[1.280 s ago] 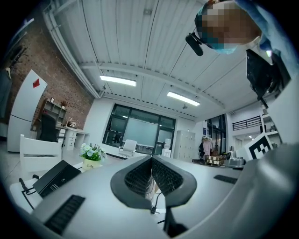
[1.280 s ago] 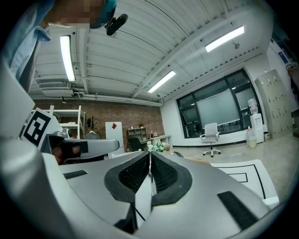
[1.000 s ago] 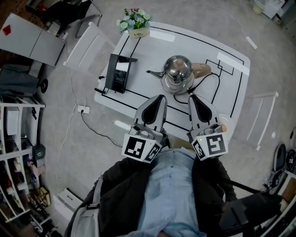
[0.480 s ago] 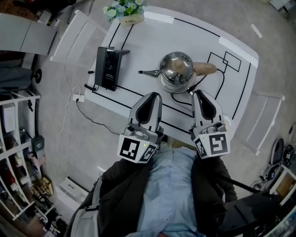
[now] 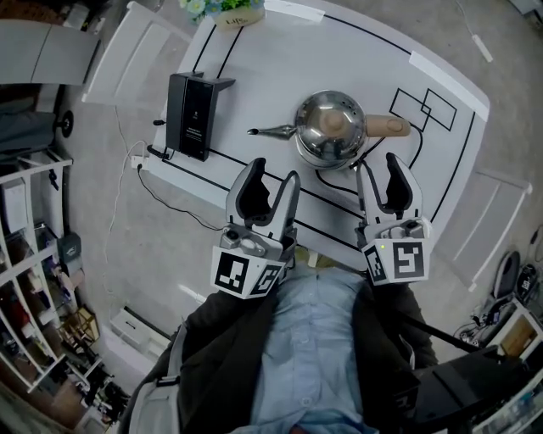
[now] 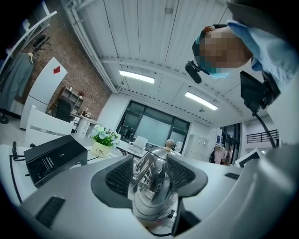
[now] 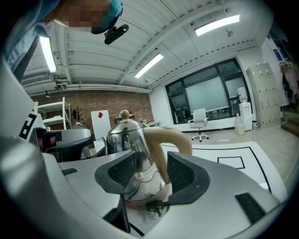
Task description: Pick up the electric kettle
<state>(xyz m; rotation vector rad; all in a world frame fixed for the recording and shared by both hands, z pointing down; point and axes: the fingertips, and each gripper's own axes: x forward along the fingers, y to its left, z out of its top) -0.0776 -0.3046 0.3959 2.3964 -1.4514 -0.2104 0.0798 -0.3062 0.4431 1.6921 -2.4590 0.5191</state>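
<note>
A shiny steel electric kettle [image 5: 327,140] with a beige handle [image 5: 389,127] and a thin spout stands on its base on the white table [image 5: 280,68]. Both grippers hover at the table's near edge, short of the kettle and apart from it. My left gripper [image 5: 273,175] points at the kettle's body [image 6: 152,186], and its jaws are opening with nothing gripped. My right gripper [image 5: 379,167] faces the handle side [image 7: 163,140], its jaws likewise opening, and the kettle [image 7: 128,158] shows through the gap beyond them.
A black box [image 5: 191,114] stands at the table's left edge, a flower pot [image 5: 225,10] at the far edge. The kettle's black cord [image 5: 339,182] loops on the table near my right gripper. A white chair [image 5: 127,51] and shelves [image 5: 34,254] are on the left.
Both grippers' jaws, shut in the earlier frames, now stand apart. Both grippers have sunk toward the table's near edge. The kettle has not moved on the table.
</note>
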